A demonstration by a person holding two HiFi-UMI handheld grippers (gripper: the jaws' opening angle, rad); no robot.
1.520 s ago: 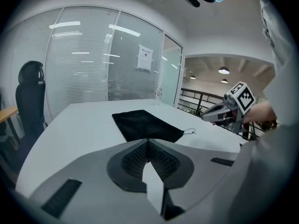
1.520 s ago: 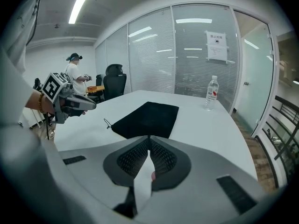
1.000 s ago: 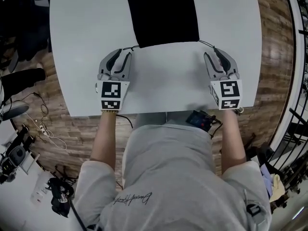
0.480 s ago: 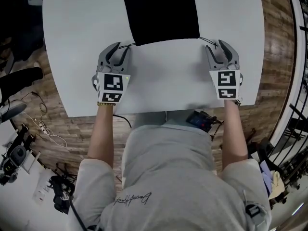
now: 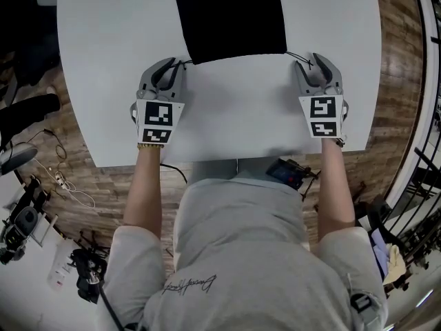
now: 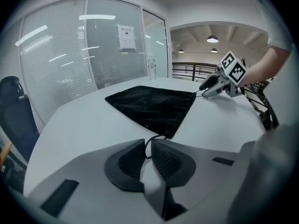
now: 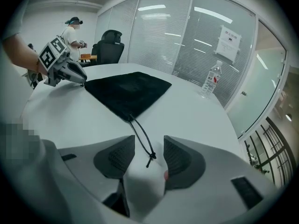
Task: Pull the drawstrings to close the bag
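Observation:
A flat black drawstring bag (image 5: 227, 16) lies on the white table (image 5: 234, 116), with its near edge toward me. My left gripper (image 5: 172, 66) is at the bag's near left corner. Its jaws are closing, a narrow gap still shows, and the left drawstring (image 6: 158, 136) loops down between the pads. My right gripper (image 5: 311, 64) is at the near right corner. It stands open, and the knotted end of the right drawstring (image 7: 141, 133) lies on the table between its jaws, touching neither pad.
A water bottle (image 7: 211, 80) stands on the table beyond the bag. An office chair (image 7: 110, 43) and a person (image 7: 72, 31) are at the far side. The table's front edge (image 5: 234, 161) is just behind both grippers. Cables lie on the wooden floor (image 5: 62, 185).
Both grippers have slid forward to the bag's near corners. The left jaws have narrowed round the cord, and the right jaws have spread a little wider.

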